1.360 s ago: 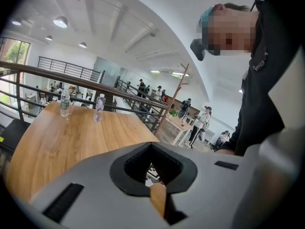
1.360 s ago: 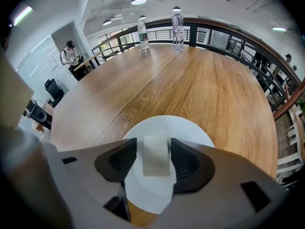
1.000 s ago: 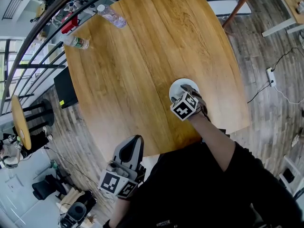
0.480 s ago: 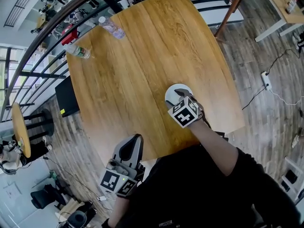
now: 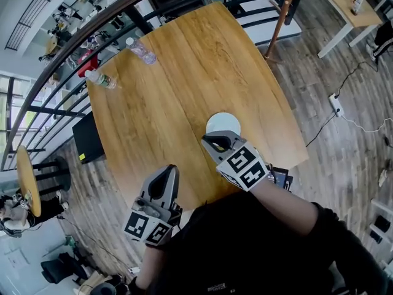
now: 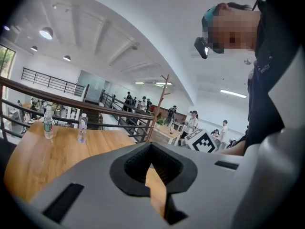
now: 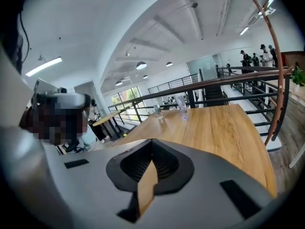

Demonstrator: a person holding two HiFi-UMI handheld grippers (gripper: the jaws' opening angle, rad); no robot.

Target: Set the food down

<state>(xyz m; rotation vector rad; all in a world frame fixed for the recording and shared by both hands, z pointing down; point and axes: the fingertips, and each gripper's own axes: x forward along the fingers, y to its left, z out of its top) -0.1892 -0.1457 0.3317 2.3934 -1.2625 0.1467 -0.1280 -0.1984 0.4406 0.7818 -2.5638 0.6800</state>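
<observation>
A small white plate (image 5: 223, 124) lies on the round wooden table (image 5: 166, 85), toward its near edge. I make out no food on it from the head view. My right gripper (image 5: 213, 142) hovers just on the near side of the plate, jaws shut with nothing between them; in the right gripper view (image 7: 151, 168) it points across the tabletop. My left gripper (image 5: 168, 173) is held at the table's near edge, left of the right one. It is shut and empty too, as the left gripper view (image 6: 151, 163) shows.
Two plastic water bottles (image 5: 141, 51) (image 5: 100, 78) stand at the table's far left edge, by a dark railing (image 5: 73, 17). A black box (image 5: 88, 137) sits on the floor to the left. People stand in the background (image 6: 190, 123).
My right gripper has drawn back off the plate toward me and its jaws have gone from wide open to shut. The left gripper has risen slightly toward the table edge.
</observation>
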